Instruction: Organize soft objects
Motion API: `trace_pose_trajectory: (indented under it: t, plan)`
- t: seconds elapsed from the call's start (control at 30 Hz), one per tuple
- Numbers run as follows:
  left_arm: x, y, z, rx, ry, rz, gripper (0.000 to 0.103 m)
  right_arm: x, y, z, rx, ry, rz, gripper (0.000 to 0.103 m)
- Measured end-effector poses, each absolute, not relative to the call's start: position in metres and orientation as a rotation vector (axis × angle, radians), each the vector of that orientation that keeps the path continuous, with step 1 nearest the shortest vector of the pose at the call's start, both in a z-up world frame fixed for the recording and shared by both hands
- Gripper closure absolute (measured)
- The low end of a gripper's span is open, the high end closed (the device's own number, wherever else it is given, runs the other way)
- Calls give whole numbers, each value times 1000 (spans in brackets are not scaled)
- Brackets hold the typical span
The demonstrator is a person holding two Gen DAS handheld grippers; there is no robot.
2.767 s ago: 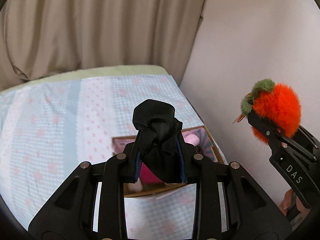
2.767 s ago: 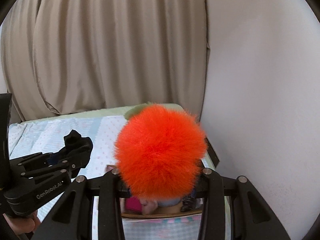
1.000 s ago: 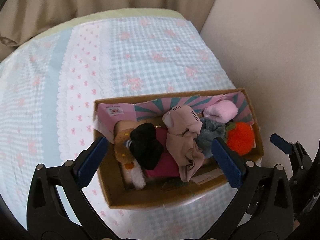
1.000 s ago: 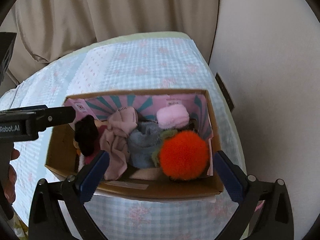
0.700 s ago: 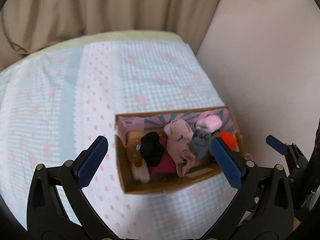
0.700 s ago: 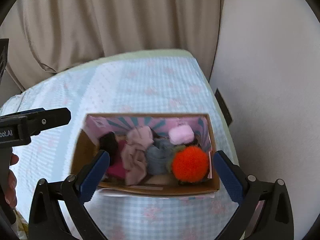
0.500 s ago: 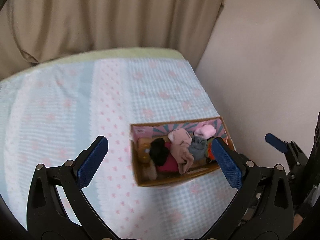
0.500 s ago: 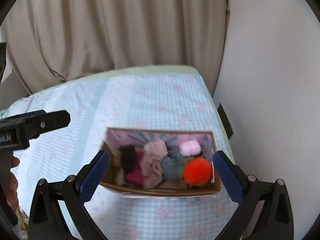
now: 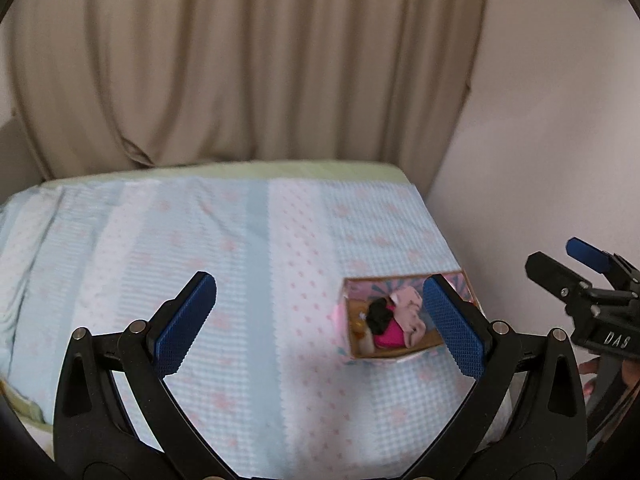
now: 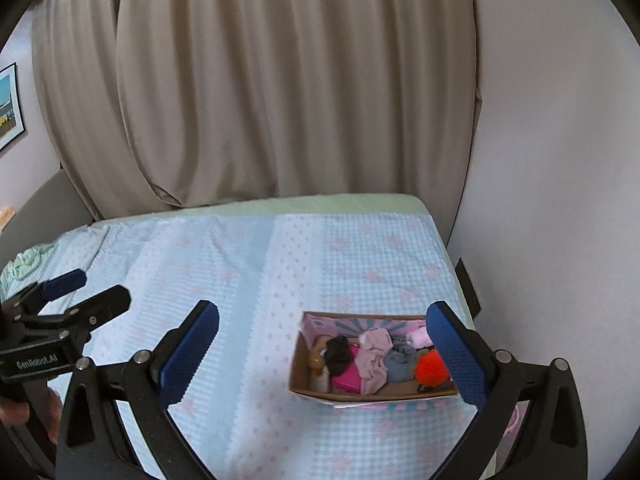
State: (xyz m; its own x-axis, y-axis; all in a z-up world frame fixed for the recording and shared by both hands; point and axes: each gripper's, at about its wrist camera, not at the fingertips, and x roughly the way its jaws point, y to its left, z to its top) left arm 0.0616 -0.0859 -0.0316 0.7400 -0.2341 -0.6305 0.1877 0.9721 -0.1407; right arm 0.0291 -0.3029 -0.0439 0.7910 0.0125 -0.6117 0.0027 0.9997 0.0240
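Everything soft that I can see sits in the cardboard box [image 10: 372,394], which rests near the right edge of the bed [image 10: 240,280], close to the wall. Going along it from its left end I count six clear pieces: one black bundle [image 10: 338,354], one bright pink piece [image 10: 346,378] under it, one pale pink cloth [image 10: 374,358], one grey cloth [image 10: 400,364], one fluffy orange ball [image 10: 430,366] and one small pink roll [image 10: 418,336] at the back wall. Something tan shows at the box's left end; I cannot tell what it is.

I judge all of these light and limp. The cloths would sag and fold when lifted, so I would pinch them at a bunched middle rather than a loose edge. The orange ball would squash under the pads, so I would take it across its body with a light squeeze. Nothing here looks fragile or slippery. The box itself is stiff but light and may slide on the sheet if nudged.

My left gripper [image 9: 320,324] and right gripper [image 10: 332,354] both hang well above the bed, jaws spread wide, holding nothing. One beige curtain [image 10: 260,80] hangs behind the bed, and one small crumpled pale green cloth [image 10: 24,262] lies at the far left edge.
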Motion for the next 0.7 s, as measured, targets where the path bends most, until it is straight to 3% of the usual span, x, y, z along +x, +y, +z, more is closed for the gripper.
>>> trace_pose_trajectory:
  t: [0.27,0.7]
  plan:
    - [21,-40,-4,-85,592,-156,0,4,-277,-19,44,605,-38,0]
    - [-6,-30,4,-38,509,-146,0,-19,-258,-14,-7,535,-78,0]
